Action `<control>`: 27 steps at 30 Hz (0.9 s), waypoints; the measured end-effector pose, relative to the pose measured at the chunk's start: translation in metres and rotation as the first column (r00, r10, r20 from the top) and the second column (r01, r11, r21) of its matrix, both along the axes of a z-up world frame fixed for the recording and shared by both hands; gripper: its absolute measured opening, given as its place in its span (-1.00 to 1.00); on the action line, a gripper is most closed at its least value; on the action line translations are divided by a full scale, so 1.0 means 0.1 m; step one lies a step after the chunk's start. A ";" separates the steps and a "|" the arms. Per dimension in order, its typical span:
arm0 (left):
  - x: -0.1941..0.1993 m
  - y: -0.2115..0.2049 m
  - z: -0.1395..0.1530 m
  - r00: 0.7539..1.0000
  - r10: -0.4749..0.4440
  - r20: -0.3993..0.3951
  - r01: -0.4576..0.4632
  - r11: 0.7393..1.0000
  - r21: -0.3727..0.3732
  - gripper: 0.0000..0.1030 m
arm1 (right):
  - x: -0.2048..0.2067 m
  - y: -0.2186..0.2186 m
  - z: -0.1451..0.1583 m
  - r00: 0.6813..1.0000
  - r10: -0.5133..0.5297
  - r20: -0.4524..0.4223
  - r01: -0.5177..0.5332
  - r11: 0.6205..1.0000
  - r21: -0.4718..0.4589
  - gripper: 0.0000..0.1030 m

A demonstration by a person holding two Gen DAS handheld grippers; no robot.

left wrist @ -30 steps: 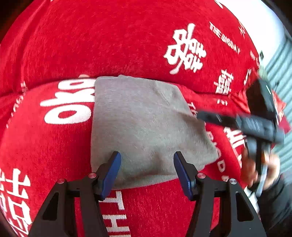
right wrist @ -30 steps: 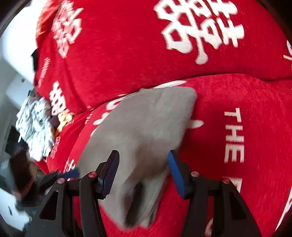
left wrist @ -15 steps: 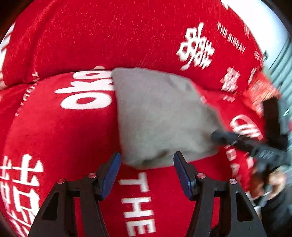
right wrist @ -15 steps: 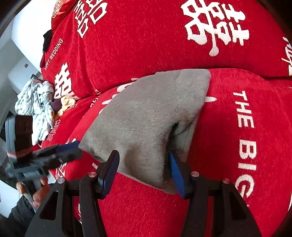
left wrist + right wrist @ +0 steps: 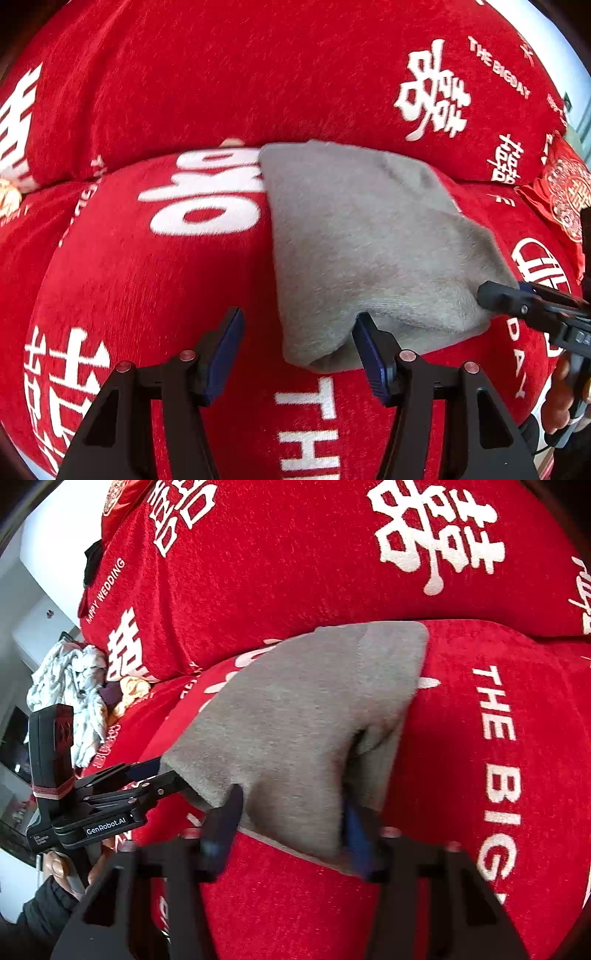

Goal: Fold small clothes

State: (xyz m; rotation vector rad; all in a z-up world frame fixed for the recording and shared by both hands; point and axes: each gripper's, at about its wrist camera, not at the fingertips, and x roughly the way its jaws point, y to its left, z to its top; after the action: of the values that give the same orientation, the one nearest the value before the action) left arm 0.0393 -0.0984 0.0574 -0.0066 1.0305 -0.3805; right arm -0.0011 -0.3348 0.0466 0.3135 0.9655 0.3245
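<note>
While our right gripper is closing on the near corner of the grey garment lying on the red cushion, we should pinch every layer. Our left gripper stays unclenched, holding nothing, poised at its own corner.

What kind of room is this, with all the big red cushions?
Probably a living room at home. The grey garment lies on a sofa seat covered in red "Happy Wedding" cloth, with a back cushion behind and a heap of laundry at the far end.
</note>
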 end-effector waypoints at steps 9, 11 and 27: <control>-0.02 0.21 -0.22 0.997 0.032 -0.072 -0.032 0.999 -0.009 0.19 | -0.13 -0.13 -0.22 0.999 -0.042 -0.025 0.042 0.999 0.001 -0.80; -0.08 0.23 -0.17 0.998 0.029 -0.060 -0.029 1.000 0.006 0.19 | -0.17 -0.16 -0.15 0.998 -0.050 -0.027 0.051 0.999 0.015 -0.78; 0.25 -0.21 0.35 0.995 0.003 0.100 -0.001 1.000 -0.020 0.95 | 0.32 0.25 0.18 0.994 0.027 0.105 -0.019 0.997 -0.070 0.38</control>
State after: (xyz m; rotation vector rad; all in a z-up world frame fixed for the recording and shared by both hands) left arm 0.0642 -0.1190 0.0928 -0.0063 0.9273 -0.3849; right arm 0.0309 -0.3094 0.0647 0.2198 0.8740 0.3248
